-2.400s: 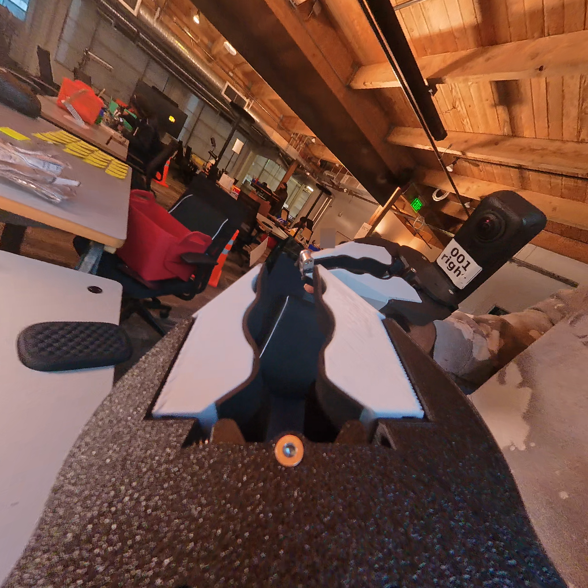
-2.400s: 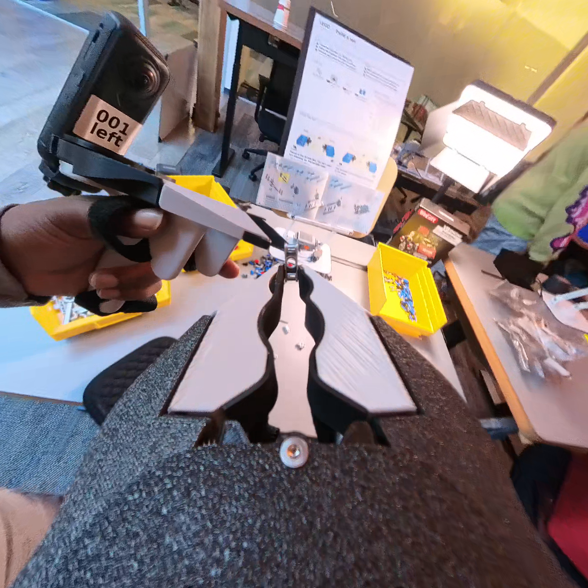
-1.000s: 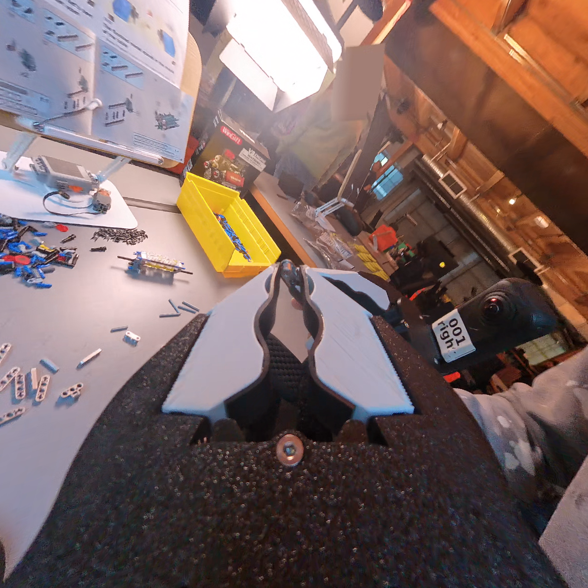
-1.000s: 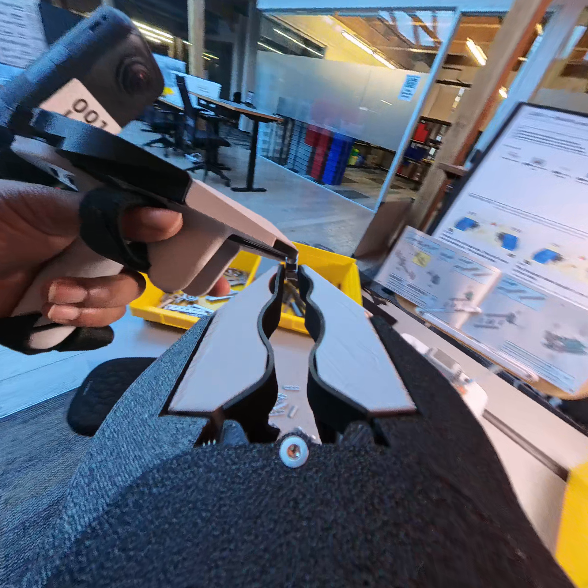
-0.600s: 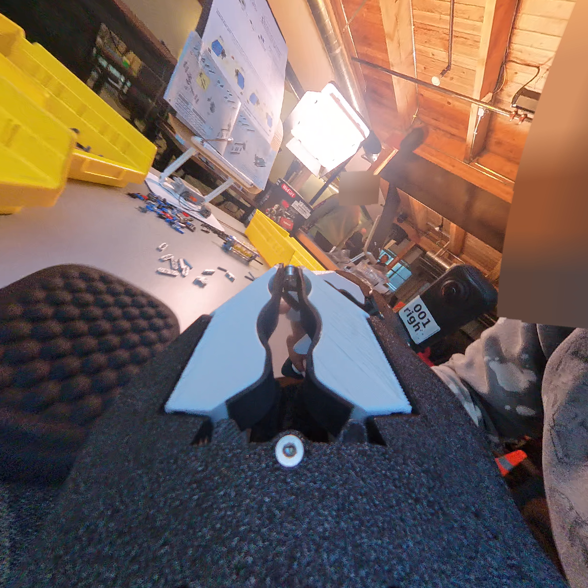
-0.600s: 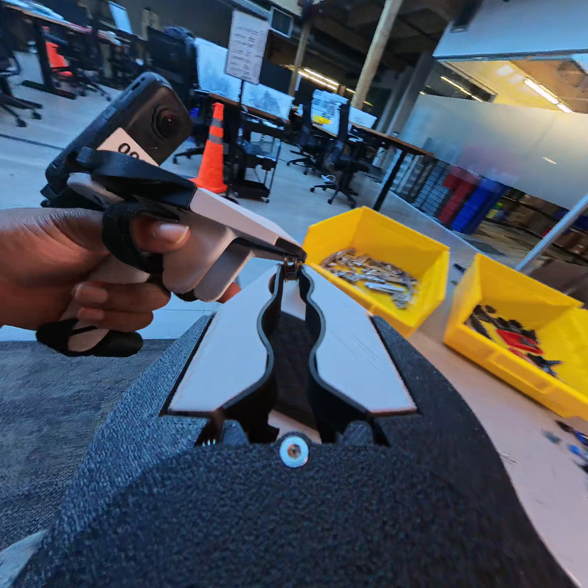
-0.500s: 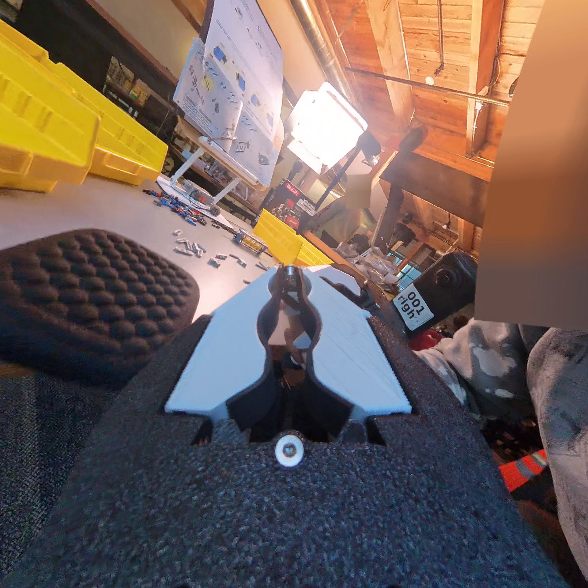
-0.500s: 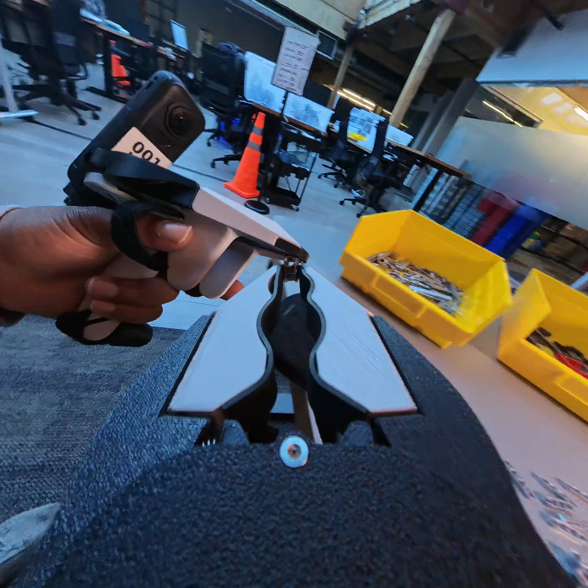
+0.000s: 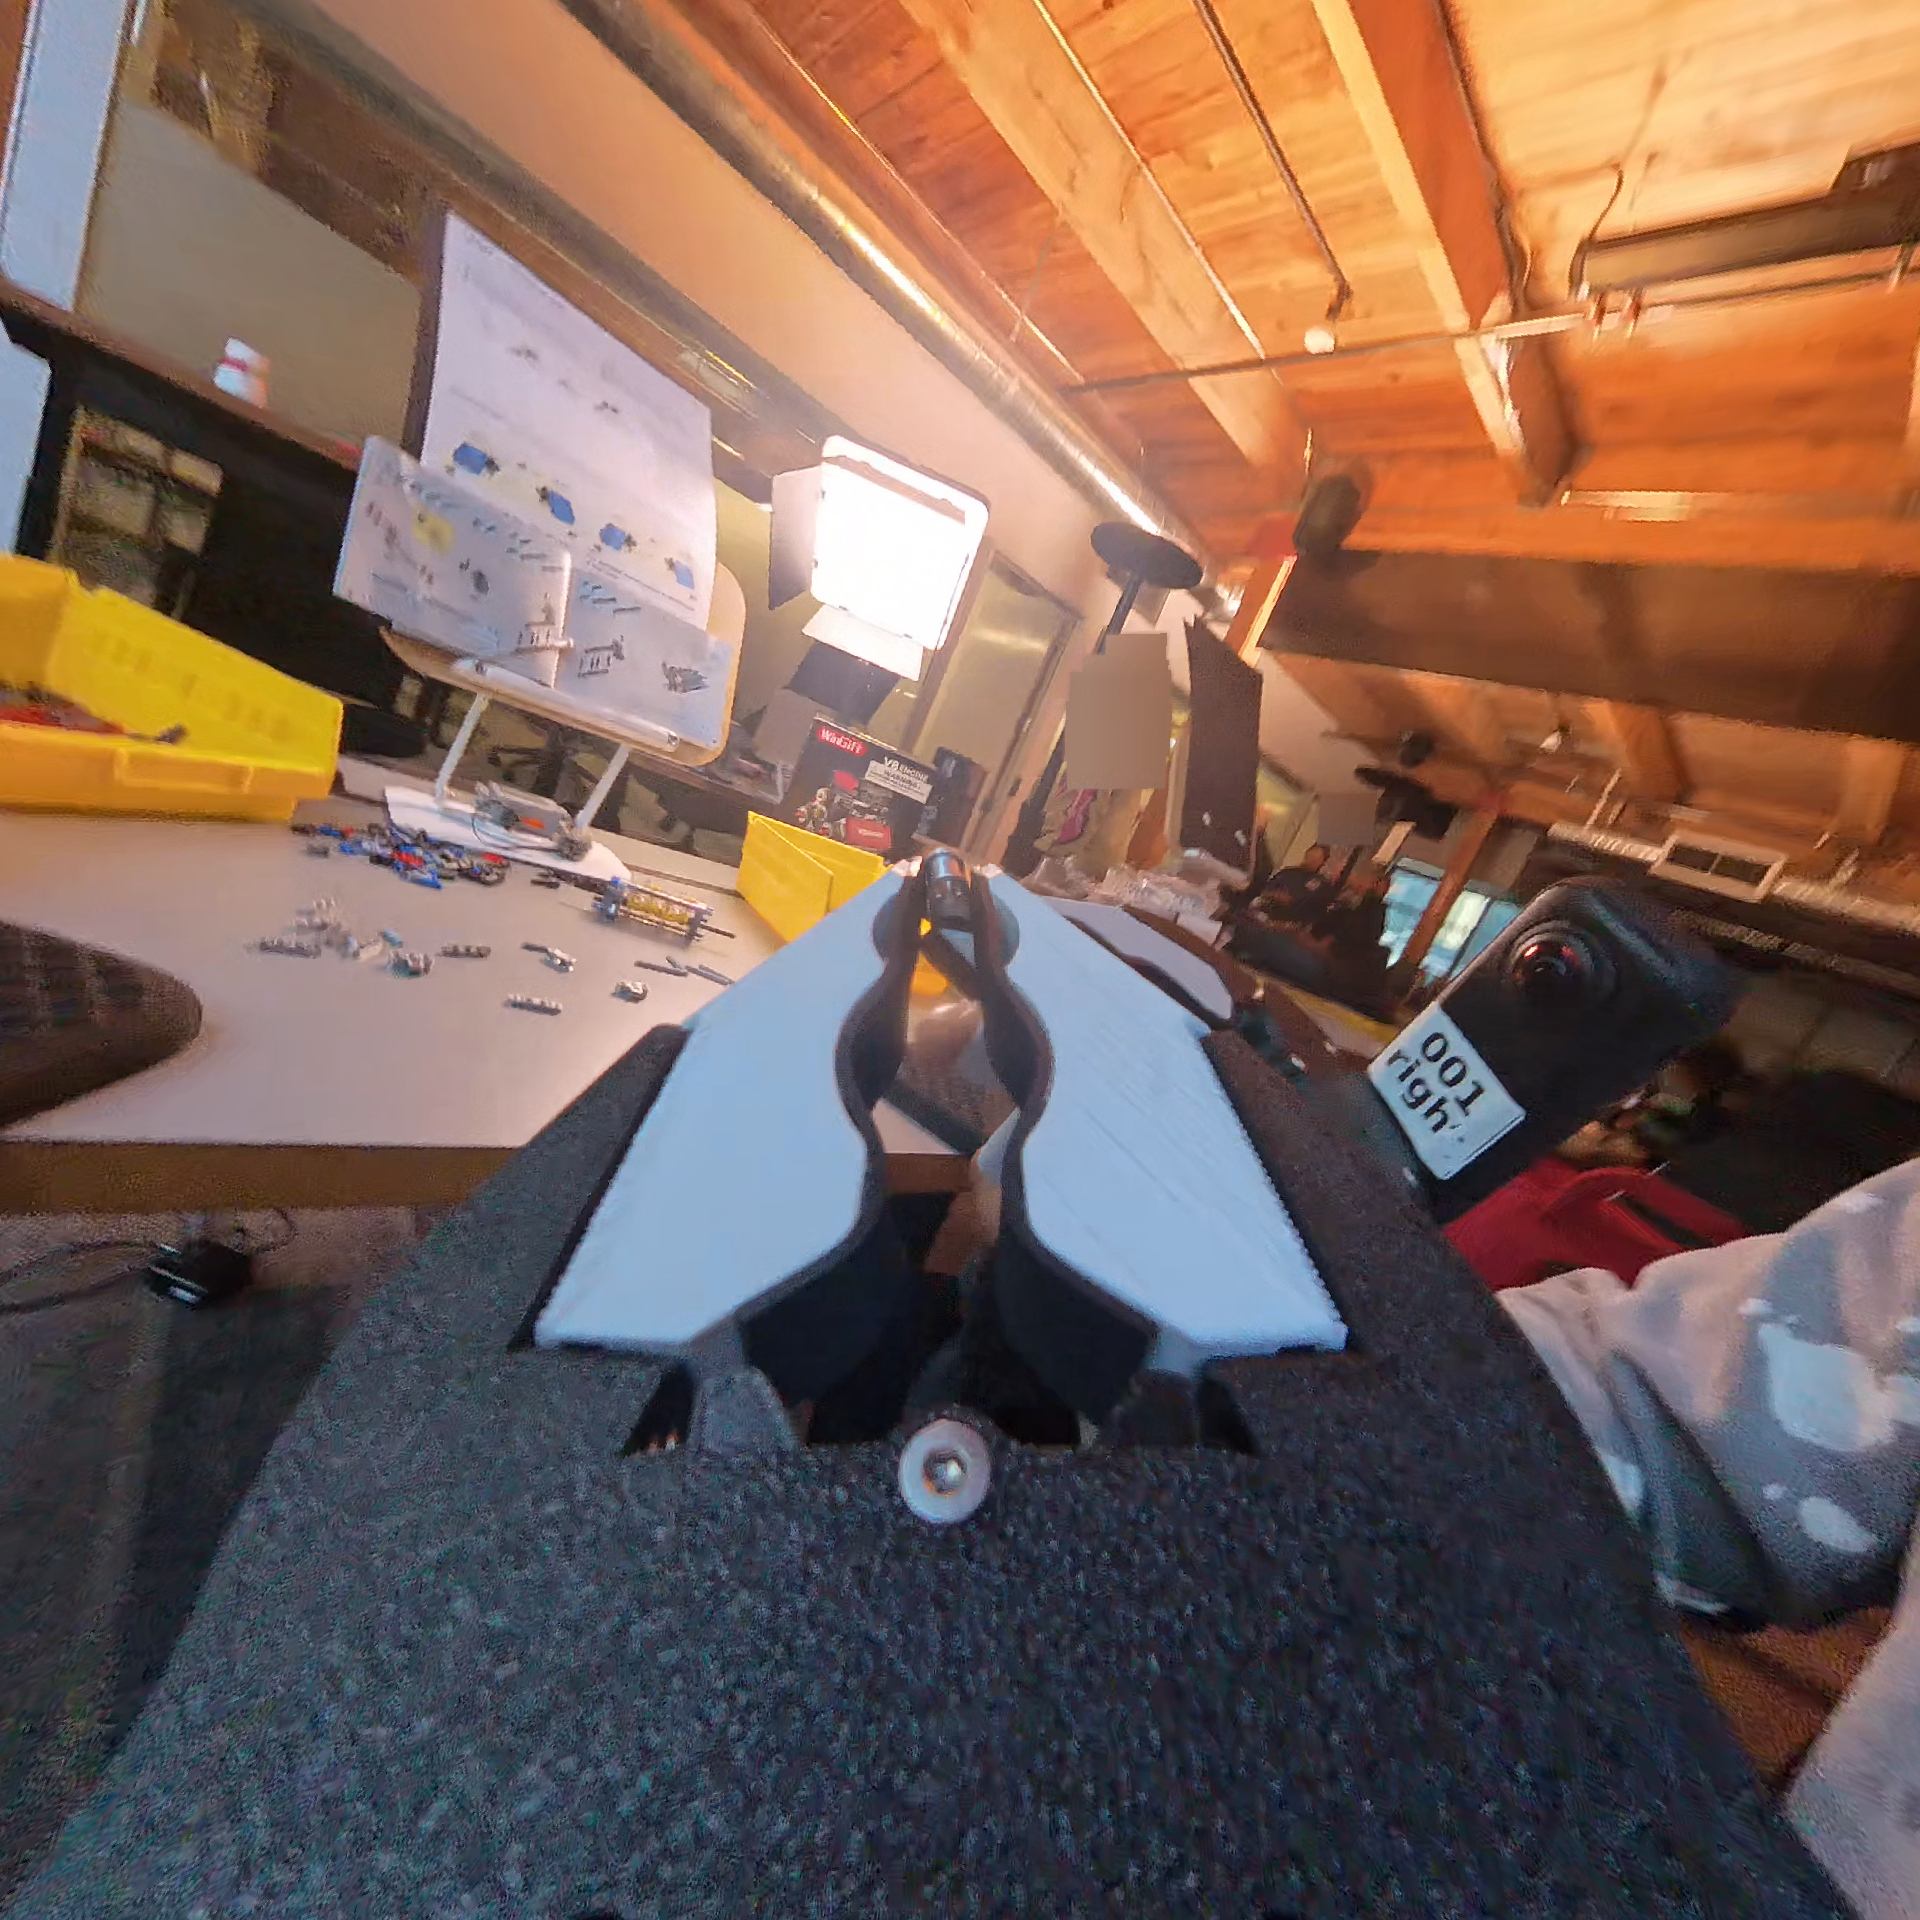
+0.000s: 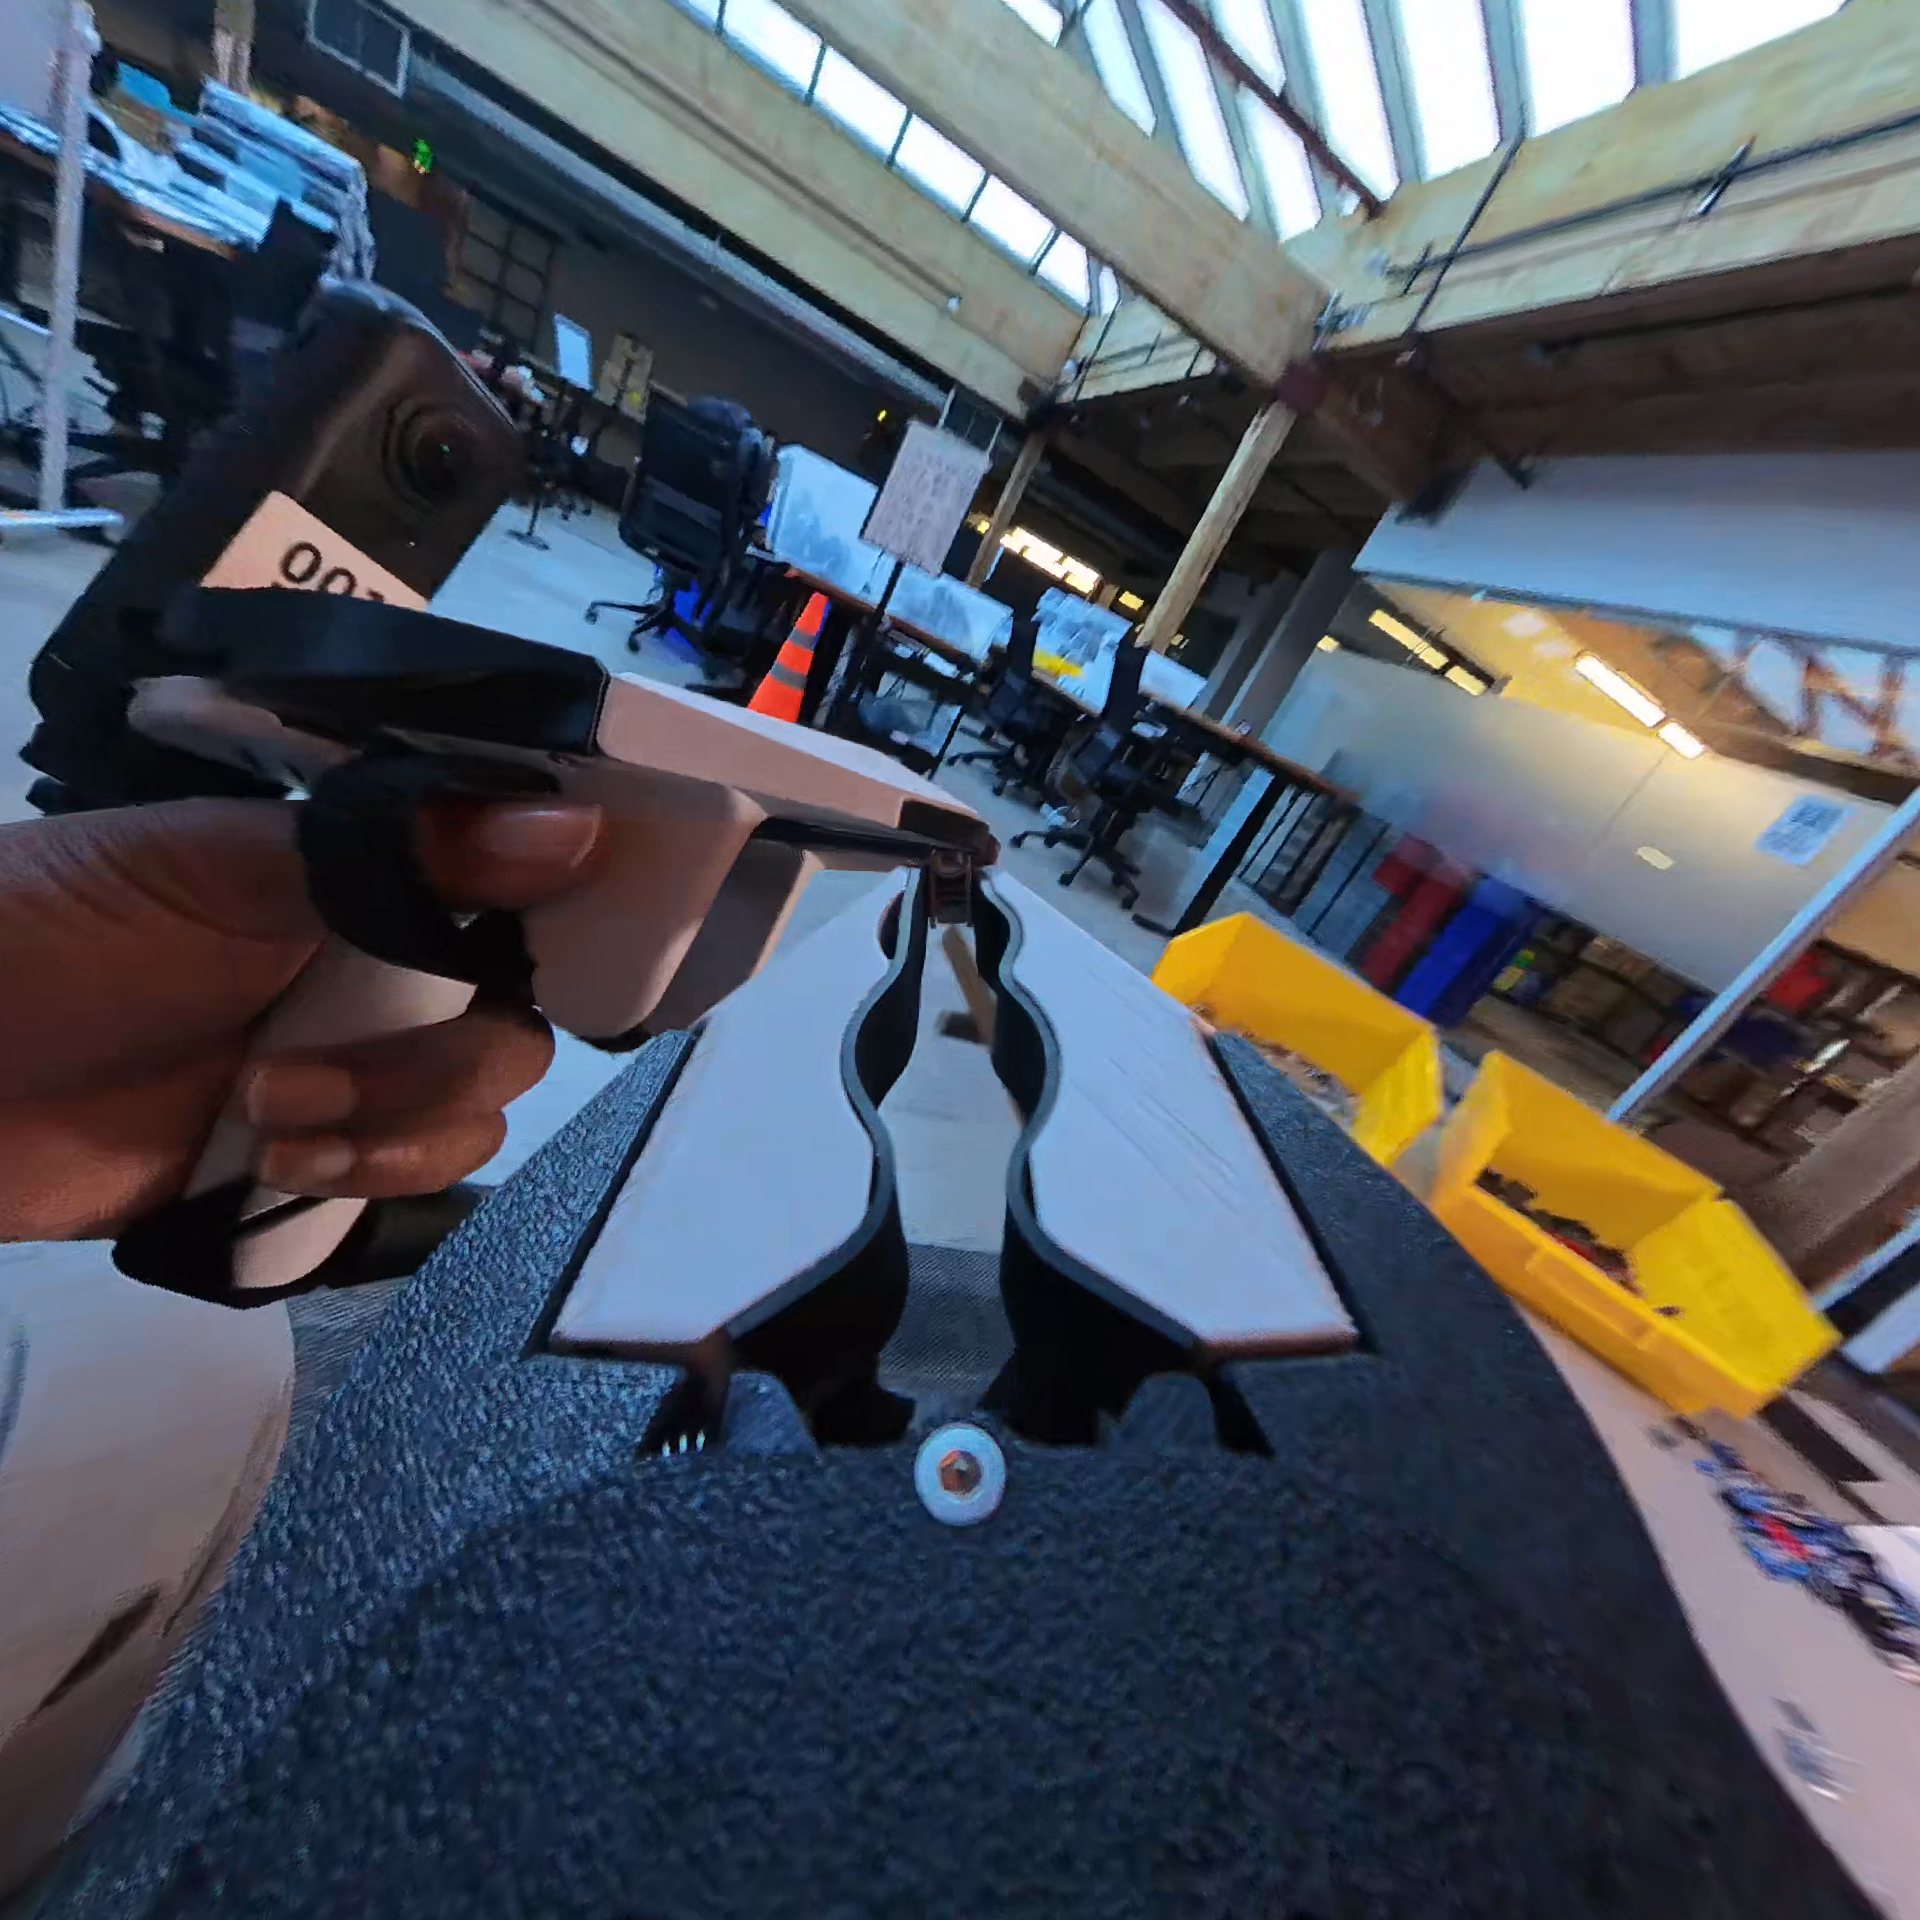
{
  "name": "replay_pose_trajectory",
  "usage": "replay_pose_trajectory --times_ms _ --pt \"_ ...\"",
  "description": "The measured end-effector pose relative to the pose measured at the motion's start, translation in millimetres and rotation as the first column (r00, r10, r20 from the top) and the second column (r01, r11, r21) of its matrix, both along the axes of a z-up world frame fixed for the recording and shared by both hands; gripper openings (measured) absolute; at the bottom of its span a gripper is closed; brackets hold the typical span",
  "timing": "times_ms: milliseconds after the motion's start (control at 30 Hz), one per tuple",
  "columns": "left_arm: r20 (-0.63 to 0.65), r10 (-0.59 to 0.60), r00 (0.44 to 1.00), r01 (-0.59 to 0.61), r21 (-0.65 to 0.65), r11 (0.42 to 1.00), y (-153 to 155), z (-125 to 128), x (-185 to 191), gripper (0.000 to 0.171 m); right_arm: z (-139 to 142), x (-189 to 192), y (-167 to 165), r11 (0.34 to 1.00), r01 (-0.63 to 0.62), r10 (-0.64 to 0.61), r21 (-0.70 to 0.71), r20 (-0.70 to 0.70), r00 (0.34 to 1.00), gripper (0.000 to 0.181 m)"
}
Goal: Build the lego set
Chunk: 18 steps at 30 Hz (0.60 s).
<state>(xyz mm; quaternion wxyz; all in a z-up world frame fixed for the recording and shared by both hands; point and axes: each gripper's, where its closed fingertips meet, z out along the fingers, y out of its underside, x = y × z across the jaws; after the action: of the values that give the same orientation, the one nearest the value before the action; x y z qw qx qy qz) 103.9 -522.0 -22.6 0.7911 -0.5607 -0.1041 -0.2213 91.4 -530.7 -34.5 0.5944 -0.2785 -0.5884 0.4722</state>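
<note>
Left wrist view: the left gripper (image 9: 948,902) is seen with its ribbed white fingers (image 9: 769,1122) edged in wavy black rubber; the jaws are closed to a narrow slit on a small metallic cylindrical part (image 9: 943,871) pinched at the tips. At 3 o'clock the right gripper's black camera (image 9: 1579,997), bearing a white sticker, is seen beside a mottled grey sleeve (image 9: 1745,1434). At 9 o'clock a smooth pale bench (image 9: 343,1049) carries scattered small grey pieces (image 9: 343,943), a dimpled black pad (image 9: 73,1018), yellow plastic bins (image 9: 156,717) and, farther off, a stand of printed sheets (image 9: 540,582).

In the right wrist view the right gripper (image 10: 948,902) is likewise nearly closed, its tips gripping the same small part (image 10: 948,883), which is met at 12 o'clock by the tips of the left gripper held in a hand (image 10: 229,997). Yellow bins (image 10: 1600,1226) lie at 3 o'clock; an orange cone (image 10: 792,665) stands far off.
</note>
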Motion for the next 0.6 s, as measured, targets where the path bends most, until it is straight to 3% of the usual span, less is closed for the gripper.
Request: replay_pose_trajectory --times_ms 67,167,267,333,400,533,600 --pt "-0.115 0.042 0.992 -0.044 -0.009 0.999 6 14 28 0.006 16 28 5 1.000 0.019 -0.018 0.011 -0.055 0.998 0.006" --pt "-0.142 0.009 0.990 -0.013 -0.023 1.000 25 22 60 0.005 26 59 24 0.998 0.067 -0.069 -0.019 -0.093 0.993 0.006" --pt "-0.247 -0.055 0.968 0.027 -0.115 0.993 60 7 81 0.005 14 81 56 0.994 0.099 -0.104 -0.050 -0.087 0.991 0.007" --pt "-0.271 -0.118 0.955 0.068 -0.185 0.980 91 -17 86 0.006 -9 88 87 0.990 0.124 -0.128 -0.072 -0.053 0.990 0.007" --pt "-0.229 -0.156 0.961 0.108 -0.211 0.971 117 -44 77 0.006 -43 91 114 0.988 0.099 -0.100 -0.118 0.002 0.995 0.020" --pt "-0.188 -0.115 0.975 0.072 -0.224 0.972 144 -94 26 0.006 -131 89 169 0.979 0.076 -0.038 -0.190 0.198 0.979 0.042" --pt "-0.191 -0.093 0.977 0.050 -0.220 0.974 149 -98 -3 0.006 -148 83 195 0.981 0.091 -0.045 -0.172 0.254 0.966 0.051"
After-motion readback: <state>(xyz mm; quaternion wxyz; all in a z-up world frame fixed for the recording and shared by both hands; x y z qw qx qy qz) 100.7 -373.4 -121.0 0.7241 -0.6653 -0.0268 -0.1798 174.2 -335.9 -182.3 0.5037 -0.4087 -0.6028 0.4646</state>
